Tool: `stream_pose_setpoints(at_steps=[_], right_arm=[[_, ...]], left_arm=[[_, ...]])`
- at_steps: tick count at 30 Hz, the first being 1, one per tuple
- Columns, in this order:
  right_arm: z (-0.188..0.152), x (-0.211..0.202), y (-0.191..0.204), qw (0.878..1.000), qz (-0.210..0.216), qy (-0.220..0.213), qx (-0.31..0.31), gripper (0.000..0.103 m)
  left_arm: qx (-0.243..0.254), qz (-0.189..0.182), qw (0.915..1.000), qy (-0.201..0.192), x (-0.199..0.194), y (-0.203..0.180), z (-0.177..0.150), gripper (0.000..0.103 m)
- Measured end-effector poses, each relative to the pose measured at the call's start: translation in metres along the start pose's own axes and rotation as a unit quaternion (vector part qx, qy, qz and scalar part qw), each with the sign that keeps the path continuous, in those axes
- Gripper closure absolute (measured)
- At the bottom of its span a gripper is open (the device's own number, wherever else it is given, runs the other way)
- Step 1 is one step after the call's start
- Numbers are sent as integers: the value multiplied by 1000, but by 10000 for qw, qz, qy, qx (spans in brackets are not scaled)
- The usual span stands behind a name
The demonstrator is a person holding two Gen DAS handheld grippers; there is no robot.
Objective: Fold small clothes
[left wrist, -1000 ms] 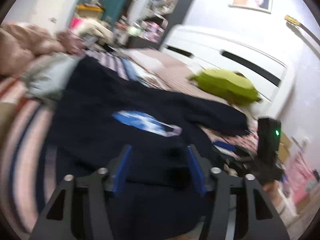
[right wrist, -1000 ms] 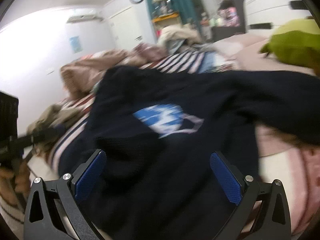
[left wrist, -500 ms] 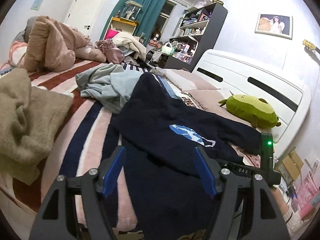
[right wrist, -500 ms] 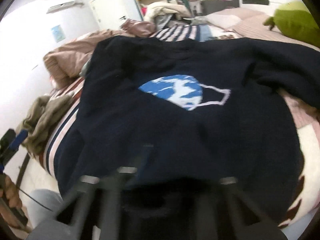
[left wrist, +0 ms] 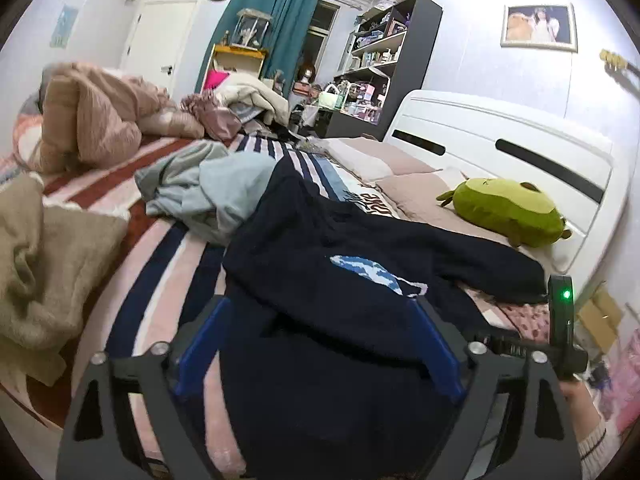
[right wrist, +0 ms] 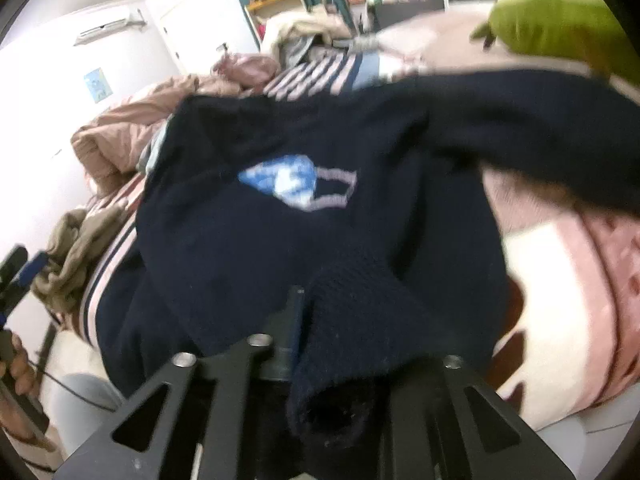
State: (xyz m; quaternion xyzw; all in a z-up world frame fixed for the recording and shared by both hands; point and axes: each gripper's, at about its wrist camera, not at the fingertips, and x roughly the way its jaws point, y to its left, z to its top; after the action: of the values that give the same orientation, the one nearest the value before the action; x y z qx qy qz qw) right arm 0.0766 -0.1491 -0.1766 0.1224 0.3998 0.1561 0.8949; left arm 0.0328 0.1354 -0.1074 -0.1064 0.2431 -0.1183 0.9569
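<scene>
A dark navy sweater point(left wrist: 340, 240) with a blue and white chest patch point(left wrist: 372, 274) lies spread on the striped bed. My left gripper point(left wrist: 316, 344) is open, its blue pads wide apart above the sweater's near part. In the right wrist view my right gripper point(right wrist: 308, 320) is shut on a fold of the navy sweater point(right wrist: 352, 312), a cuff or hem that drapes over its fingers. The patch point(right wrist: 296, 182) shows beyond it. The right gripper's body point(left wrist: 560, 320) shows at the right edge of the left wrist view.
A light blue-grey garment pile point(left wrist: 204, 192) lies left of the sweater. A beige knit point(left wrist: 44, 264) sits at the near left, a pink quilt point(left wrist: 92, 116) behind. A green plush point(left wrist: 508, 212) lies by the white headboard point(left wrist: 520, 148).
The right gripper went from wide open to shut on a fold of the sweater. The left gripper drew back from the sweater and opened wider.
</scene>
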Motion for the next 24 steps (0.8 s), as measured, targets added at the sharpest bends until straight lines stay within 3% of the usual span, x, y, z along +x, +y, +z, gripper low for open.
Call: stream_pose_setpoints(at_steps=[2,4,9,15,18,24], right_arm=[[-3,-10,-10,9996,203,-163,112,48],[-1,-31,-28,9980,201,-555,204,34],[4,-77,-98,9885,-121,-1259,832,28],[6,-119,-195,9534,-766,-2236,1876,21],[12,-118,-234,9438,-976,-2307,2159,20],[30,-84,-274,9466,-836,-1952,2427,20]], left_arm=[[127,69,9999,-7,3,-13,3,15],[175,68,9998,-1,6,-26,7,14],[116,37,9999,30,23,-50,15,14],[275,47,9996,12,39,-83,24,14],[274,26,9996,-36,44,-94,29,14],[442,155,9989,103,64,-113,33,14]])
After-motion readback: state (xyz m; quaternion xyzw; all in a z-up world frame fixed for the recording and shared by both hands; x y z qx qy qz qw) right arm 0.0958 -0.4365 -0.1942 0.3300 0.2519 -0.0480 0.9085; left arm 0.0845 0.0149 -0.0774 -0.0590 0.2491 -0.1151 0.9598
